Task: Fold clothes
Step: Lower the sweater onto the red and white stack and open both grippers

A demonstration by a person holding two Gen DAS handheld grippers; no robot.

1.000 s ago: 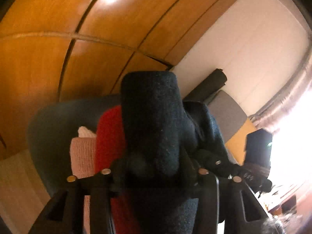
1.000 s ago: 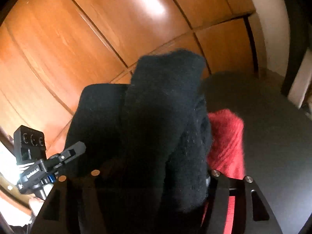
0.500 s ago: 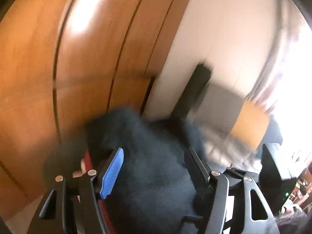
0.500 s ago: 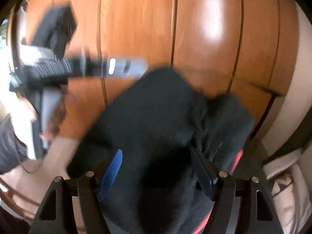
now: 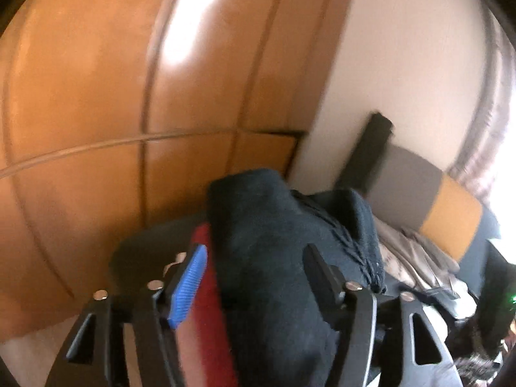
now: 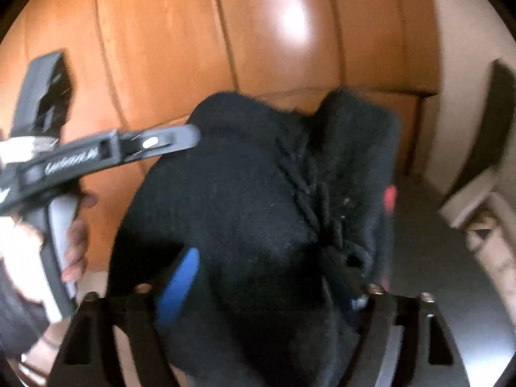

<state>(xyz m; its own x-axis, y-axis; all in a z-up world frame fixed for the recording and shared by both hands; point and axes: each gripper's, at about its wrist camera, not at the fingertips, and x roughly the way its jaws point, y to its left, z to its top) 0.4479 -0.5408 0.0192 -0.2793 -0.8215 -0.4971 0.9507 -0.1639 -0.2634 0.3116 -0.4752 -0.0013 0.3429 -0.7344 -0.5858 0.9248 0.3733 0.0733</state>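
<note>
My left gripper point(image 5: 254, 267) has its jaws spread wide, the blue ribbed pad point(image 5: 188, 285) on one finger standing clear of the cloth, so it grips nothing; the black sweater point(image 5: 277, 258) simply bulges up between the fingers. That sweater is folded into a thick bundle and lies on top of a red garment point(image 5: 206, 309), whose edge shows just beside the blue pad, with a scrap of pale knit point(image 5: 172, 262) peeking out behind it. The pile sits on a dark rounded seat point(image 5: 145, 251) in front of the orange-brown wooden cupboard doors point(image 5: 96, 96). Off to one side I see a grey and mustard cushion point(image 5: 429, 196) against the cream wall point(image 5: 403, 64). My right gripper point(image 6: 261, 277) is opening its jaws at this moment, and the same black sweater point(image 6: 245, 200) fills the gap between them; I cannot see either pad pressing into it, and a plaited cord point(image 6: 303, 190) runs across the knit. A sliver of red point(image 6: 390, 198) shows at the far edge of the bundle. From this side my left hand point(image 6: 75, 235) is in view around its handle, and the gripper body point(image 6: 96, 156) carries white lettering, too smeared by blur for me to read.
</note>
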